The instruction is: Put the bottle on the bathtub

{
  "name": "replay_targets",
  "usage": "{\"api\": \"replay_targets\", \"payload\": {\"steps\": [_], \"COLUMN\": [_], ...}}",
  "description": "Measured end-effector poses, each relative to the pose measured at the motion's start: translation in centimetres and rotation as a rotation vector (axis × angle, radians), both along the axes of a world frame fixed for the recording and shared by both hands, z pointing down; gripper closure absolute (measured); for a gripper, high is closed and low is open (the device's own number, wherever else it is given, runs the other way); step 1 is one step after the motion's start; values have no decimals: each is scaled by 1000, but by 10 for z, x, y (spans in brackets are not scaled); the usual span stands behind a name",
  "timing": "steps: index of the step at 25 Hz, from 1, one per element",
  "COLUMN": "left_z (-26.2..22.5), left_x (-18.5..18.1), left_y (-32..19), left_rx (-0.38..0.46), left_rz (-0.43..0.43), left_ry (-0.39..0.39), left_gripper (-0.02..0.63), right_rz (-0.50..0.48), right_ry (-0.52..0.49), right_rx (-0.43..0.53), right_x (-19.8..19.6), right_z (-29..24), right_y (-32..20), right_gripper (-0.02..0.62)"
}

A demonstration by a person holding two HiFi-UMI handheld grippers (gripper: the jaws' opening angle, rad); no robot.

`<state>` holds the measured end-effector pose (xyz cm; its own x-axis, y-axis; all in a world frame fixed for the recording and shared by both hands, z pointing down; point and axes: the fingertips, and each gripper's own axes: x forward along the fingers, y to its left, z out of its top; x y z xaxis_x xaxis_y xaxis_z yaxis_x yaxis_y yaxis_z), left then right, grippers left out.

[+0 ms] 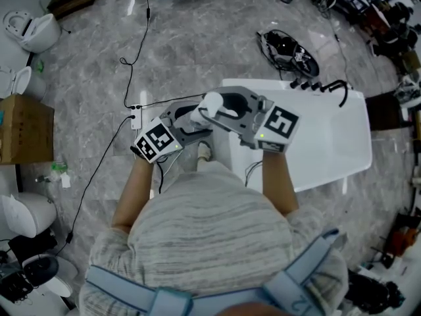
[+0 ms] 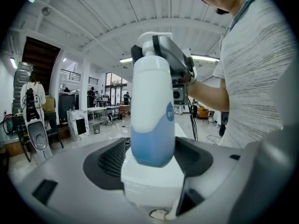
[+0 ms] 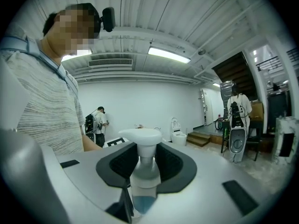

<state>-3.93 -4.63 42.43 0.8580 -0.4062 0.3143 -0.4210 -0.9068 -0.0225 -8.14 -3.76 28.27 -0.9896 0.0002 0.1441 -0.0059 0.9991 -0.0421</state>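
Both grippers hold the bottle (image 1: 212,105) aloft: left gripper (image 2: 152,154) clamped on its body, right gripper (image 3: 145,164) clamped round the pump neck. Bathtub (image 1: 342,143) lies beside them, near corner close. Setting down and letting go remain.

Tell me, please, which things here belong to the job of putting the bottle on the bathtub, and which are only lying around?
Job:
- bottle, gripped by left tongs and right tongs
- bathtub

Lying about:
- cardboard box
- toilet
- black cable tangle
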Motion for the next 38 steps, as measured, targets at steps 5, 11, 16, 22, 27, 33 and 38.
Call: {"api": "replay_targets", "payload": {"steps": [5,11,16,22,27,33,38], "left_z": [-8,-3,7,0,-14,-17,-6], "left_x": [6,16,23,26,35,42,43], "left_y": [-43,-89,-119,-163,-199,-221,-234], "left_rx": [-2,-33,-72,-49,-28,6,-4], "left_rz": [-15,-40,-34,-46,-70,-63,-74], "left_ry": [3,-19,-36,-4,67,106,135], "left_gripper": [299,299,299,299,318,492,603], "right_rz": [41,65,102,177,249,320,371], "right_ry": [10,16,28,72,88,135,179], "right_rx": [24,45,54,54,-24,-66,-96], "right_x": [17,41,61,80,96,104,109], "right_z": [-7,-16,-13,10,44,87,121], "right_y": [-56,-112,-154,-207,-246,-272,-285], "right_gripper": [480,480,480,481,481,482,480]}}
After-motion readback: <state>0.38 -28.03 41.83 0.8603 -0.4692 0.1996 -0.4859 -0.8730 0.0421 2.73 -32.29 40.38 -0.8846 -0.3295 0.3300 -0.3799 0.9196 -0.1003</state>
